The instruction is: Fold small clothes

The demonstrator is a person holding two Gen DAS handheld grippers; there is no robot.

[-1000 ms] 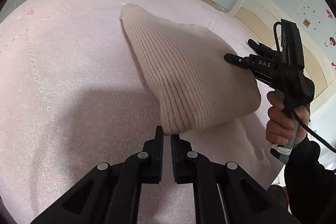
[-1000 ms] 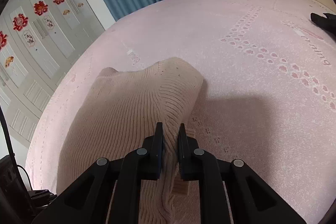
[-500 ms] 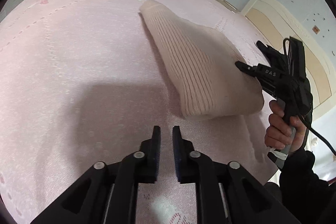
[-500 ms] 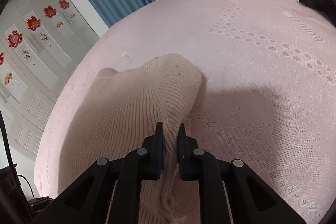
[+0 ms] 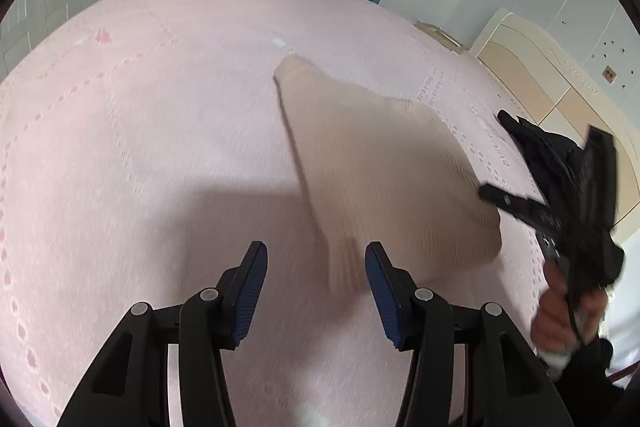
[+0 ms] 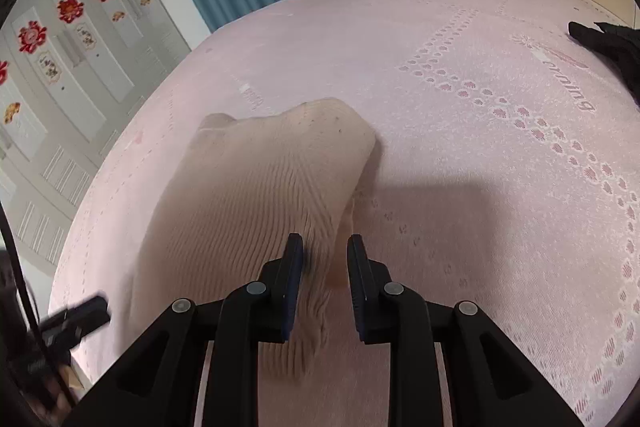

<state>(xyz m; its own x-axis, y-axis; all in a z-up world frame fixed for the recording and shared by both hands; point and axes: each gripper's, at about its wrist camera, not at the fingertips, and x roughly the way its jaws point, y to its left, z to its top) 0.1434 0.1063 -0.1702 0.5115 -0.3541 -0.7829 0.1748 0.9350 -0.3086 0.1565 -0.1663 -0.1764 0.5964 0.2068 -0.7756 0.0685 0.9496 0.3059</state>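
Left wrist view: the left gripper (image 5: 316, 269) has just been opening; its jaws stand apart with nothing between them, the ribbed beige garment (image 5: 384, 171) lying on the bed (image 5: 140, 131) just ahead-right. Right wrist view: the right gripper (image 6: 325, 261) has just been opening; the garment's edge lies between its parted jaws, against the left pad.

Bright daylight — soft shadows, motion blur, fisheye-bent edges.

My right claw (image 6: 323, 281) hides the sweater's (image 6: 256, 195) near hem; motion blurs my other hand (image 5: 560, 315), and the dark cloth (image 6: 612, 47) is cut off.
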